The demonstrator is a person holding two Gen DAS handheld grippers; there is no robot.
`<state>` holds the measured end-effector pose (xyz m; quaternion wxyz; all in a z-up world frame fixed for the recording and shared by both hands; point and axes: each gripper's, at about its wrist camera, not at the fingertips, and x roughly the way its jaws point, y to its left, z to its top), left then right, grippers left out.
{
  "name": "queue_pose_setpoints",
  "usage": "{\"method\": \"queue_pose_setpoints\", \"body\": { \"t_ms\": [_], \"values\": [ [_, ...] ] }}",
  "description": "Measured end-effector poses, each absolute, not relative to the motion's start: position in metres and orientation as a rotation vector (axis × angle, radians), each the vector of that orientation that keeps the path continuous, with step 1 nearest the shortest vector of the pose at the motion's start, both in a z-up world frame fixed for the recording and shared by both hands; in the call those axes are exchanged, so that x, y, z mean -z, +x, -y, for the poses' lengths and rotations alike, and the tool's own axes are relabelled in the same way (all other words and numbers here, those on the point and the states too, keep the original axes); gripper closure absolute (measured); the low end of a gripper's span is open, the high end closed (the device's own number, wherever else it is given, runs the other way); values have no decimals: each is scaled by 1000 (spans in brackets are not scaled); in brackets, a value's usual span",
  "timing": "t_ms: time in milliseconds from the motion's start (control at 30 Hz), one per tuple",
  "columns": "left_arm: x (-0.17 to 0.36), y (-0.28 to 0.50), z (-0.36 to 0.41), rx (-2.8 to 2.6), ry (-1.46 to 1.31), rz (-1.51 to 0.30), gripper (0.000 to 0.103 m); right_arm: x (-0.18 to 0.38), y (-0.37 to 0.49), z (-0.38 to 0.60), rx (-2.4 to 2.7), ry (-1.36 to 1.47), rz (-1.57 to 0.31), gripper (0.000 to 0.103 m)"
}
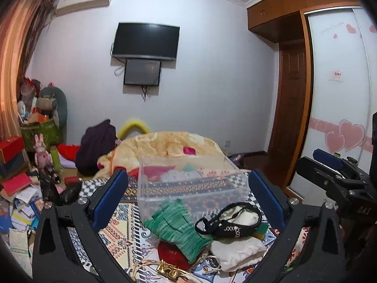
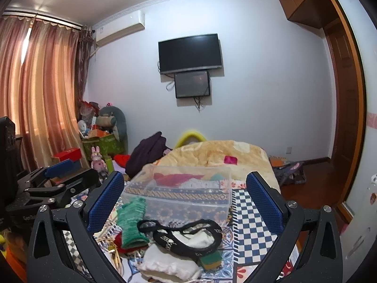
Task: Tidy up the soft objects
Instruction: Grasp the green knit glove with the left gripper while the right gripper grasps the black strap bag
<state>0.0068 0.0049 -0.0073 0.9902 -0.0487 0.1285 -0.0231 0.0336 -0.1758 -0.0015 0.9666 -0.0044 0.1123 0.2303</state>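
Observation:
A pile of soft things lies on the patterned bed cover: a green knit glove [image 1: 175, 227] [image 2: 132, 221], a black strappy garment [image 1: 229, 220] [image 2: 183, 234], a white cloth [image 1: 238, 251] [image 2: 168, 263] and a red cloth [image 1: 170, 254]. Behind the pile stands a clear plastic box [image 1: 190, 184] [image 2: 181, 188]. My left gripper [image 1: 188, 189] is open and empty above the pile. My right gripper [image 2: 185, 194] is open and empty, also above the pile; it shows at the right of the left wrist view [image 1: 329, 165].
A yellow blanket [image 1: 165, 148] is heaped on the bed behind the box. A dark garment [image 1: 96, 146] lies to its left. Books, boxes and toys [image 1: 21, 188] clutter the left side. A wardrobe [image 1: 337, 94] stands on the right. A gold chain [image 1: 153, 265] lies by the pile.

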Motion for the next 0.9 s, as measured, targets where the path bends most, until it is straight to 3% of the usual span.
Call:
{"method": "queue_pose_setpoints", "body": {
  "t_ms": [633,767,900],
  "values": [
    [100,67,-23,50,-155,-546,0,86,87,181,-484,-21,-579,0],
    [111,75,-25,55,-167,-586,18,94,95,184,-475,-8,-613,1],
    [120,80,-29,66,-187,-603,30,96,100,190,-471,14,-638,18]
  ]
}}
